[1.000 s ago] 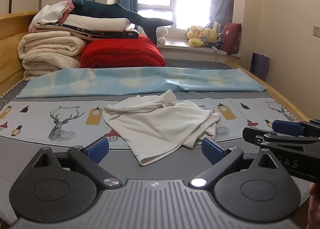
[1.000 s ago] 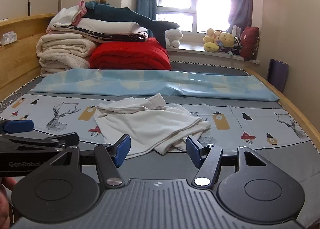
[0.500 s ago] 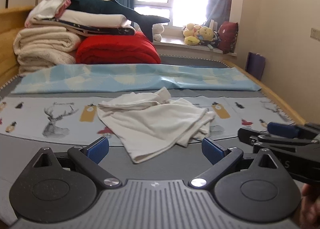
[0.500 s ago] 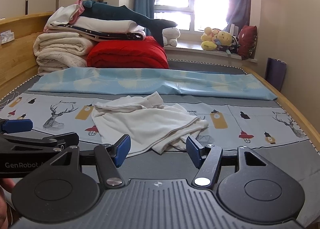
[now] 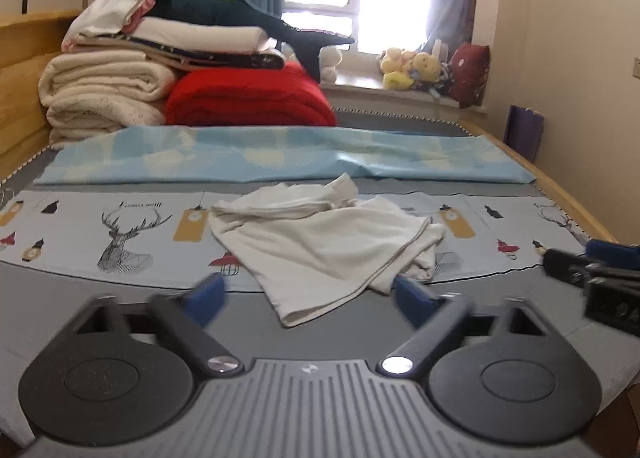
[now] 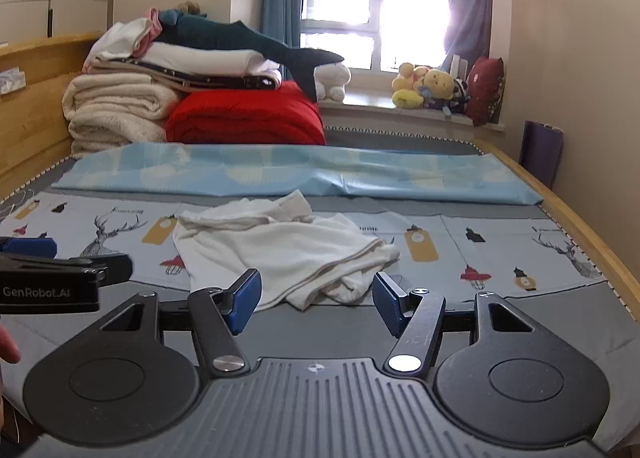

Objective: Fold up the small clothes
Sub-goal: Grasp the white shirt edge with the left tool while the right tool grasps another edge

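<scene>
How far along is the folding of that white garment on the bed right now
Nothing looks done: the white garment lies crumpled in a loose heap on the deer-print sheet, no clean folds showing. In hand: nothing. The left gripper and right gripper are both open, short of the cloth's near edge, not touching it. Left: grasping it, spreading it flat, and every fold.

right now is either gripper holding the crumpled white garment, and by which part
Nothing is held: the left gripper and right gripper are both open, short of the crumpled white garment.
</scene>
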The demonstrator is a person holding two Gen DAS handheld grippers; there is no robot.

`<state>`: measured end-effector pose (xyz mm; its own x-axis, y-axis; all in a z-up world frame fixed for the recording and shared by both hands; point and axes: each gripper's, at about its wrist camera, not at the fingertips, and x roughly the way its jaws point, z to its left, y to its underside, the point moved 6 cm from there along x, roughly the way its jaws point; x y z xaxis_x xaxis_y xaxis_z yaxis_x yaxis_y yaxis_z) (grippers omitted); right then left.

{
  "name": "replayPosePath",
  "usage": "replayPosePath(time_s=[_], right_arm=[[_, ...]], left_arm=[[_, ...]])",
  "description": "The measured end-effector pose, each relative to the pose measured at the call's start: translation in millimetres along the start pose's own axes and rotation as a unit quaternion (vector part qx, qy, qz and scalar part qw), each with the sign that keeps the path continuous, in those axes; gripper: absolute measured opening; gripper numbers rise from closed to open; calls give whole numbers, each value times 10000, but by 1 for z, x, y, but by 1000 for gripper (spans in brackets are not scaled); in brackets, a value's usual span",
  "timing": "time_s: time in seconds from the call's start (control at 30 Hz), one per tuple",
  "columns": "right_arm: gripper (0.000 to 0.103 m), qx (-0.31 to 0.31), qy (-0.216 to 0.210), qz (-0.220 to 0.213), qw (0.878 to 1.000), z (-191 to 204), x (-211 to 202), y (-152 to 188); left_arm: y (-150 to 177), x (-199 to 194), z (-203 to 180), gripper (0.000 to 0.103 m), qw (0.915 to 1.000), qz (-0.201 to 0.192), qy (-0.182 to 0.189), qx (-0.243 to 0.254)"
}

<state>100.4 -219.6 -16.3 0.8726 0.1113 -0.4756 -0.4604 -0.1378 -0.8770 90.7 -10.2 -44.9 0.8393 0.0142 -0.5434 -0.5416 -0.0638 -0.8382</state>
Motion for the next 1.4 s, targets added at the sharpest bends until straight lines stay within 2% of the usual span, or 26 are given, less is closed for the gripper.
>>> replayPosePath(time_s=[0.07, 0.1, 0.13, 0.17, 0.2, 0.23, 0.27, 0.43, 0.53, 0.63, 0.7, 0.8, 0.9, 0.93, 1.0, 1.03, 1.07, 1.13, 1.2, 1.4], right_arm=[[63, 23, 54, 28, 10000, -5, 3, 0], [63, 65, 63, 61, 9999, -7, 4, -1], [56, 119, 53, 60, 9999, -10, 5, -1], [38, 177, 13, 48, 9998, -12, 5, -3], [27, 240, -63, 49, 9997, -15, 6, -3], [9, 291, -152, 71, 9994, -17, 8, -4], [6, 311, -210, 73, 9993, -18, 10, -5], [7, 365, -266, 175, 9988, -27, 23, -7], [14, 614, -314, 396, 9968, -35, 32, -5], [17, 769, -328, 508, 9952, -40, 38, -3], [17, 804, -349, 560, 9946, -39, 40, 0], [17, 707, -356, 614, 9950, -39, 45, 2], [18, 725, -316, 735, 9942, -41, 50, 5], [18, 735, -295, 768, 9939, -42, 52, 6], [18, 749, -228, 816, 9936, -44, 54, 7], [18, 742, -199, 834, 9935, -44, 54, 8], [18, 726, -176, 841, 9937, -44, 55, 9], [18, 693, -121, 786, 9944, -45, 54, 9], [18, 691, -48, 720, 9950, -47, 53, 8], [18, 868, 105, 550, 9947, -58, 48, 4]], left_arm=[[-2, 8, 8, 58, 9999, 118, 54, -66], [-4, 11, 12, 52, 9998, 154, 75, -66], [-6, 15, 15, 45, 9998, 199, 82, -55], [-8, 20, 19, 43, 9996, 265, 96, -26], [-10, 28, 23, 41, 9993, 349, 148, 15], [-13, 38, 27, 37, 9989, 434, 189, 28], [-15, 47, 31, 37, 9986, 484, 196, 36], [-17, 116, 45, 37, 9962, 798, 290, 188], [-3, 169, 53, 37, 9921, 1189, 378, -92], [16, 218, 60, 37, 9833, 1691, 401, -549], [27, 244, 64, 37, 9789, 1876, 276, -758], [48, 281, 68, 39, 9669, 2257, 195, -1176], [65, 303, 67, 41, 9598, 2508, -24, -1255], [69, 306, 67, 41, 9592, 2524, -70, -1269], [70, 306, 61, 37, 9647, 2403, -131, -1070], [70, 306, 56, 11, 9657, 2431, -108, -902], [69, 303, 50, 6, 9666, 2476, -42, -664], [61, 289, 44, 6, 9703, 2369, -71, -480], [46, 267, 42, 5, 9738, 2244, 106, -354], [19, 187, 48, 5, 9730, 2198, 462, 534]])
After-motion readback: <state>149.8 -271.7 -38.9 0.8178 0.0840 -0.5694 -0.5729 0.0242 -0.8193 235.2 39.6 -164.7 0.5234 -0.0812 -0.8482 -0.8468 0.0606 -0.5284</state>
